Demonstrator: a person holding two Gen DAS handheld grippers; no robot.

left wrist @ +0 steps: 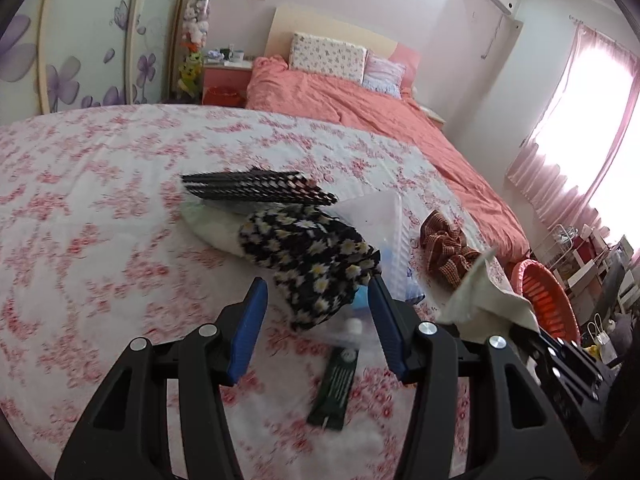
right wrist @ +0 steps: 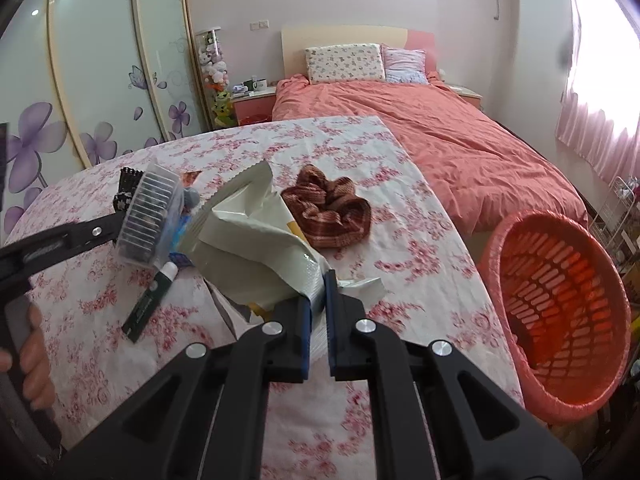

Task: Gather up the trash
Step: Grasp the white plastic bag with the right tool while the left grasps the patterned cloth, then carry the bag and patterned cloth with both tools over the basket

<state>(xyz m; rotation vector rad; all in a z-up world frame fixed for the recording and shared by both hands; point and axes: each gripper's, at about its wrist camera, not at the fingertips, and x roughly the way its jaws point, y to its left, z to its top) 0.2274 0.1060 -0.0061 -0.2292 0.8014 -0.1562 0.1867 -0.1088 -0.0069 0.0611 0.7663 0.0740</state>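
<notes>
My right gripper (right wrist: 317, 280) is shut on a crumpled white plastic wrapper (right wrist: 256, 248) and holds it above the floral table; the wrapper also shows at the right of the left wrist view (left wrist: 486, 292). An orange mesh trash basket (right wrist: 560, 316) stands to the right of the table, also seen in the left wrist view (left wrist: 546, 296). My left gripper (left wrist: 318, 294) is open over a black daisy-print cloth (left wrist: 312, 264). A dark green tube (left wrist: 334, 384) lies on the table below it. A clear ridged plastic box (right wrist: 150, 216) sits by the left gripper's finger in the right wrist view.
A brown checked scrunchie (right wrist: 328, 212) lies on the table (right wrist: 360, 152). A black-and-white patterned flat item (left wrist: 256, 188) rests on a white plate (left wrist: 212, 228). A bed with a coral cover (right wrist: 460, 136) is beyond the table. Shelves and clutter stand at the right (left wrist: 600, 280).
</notes>
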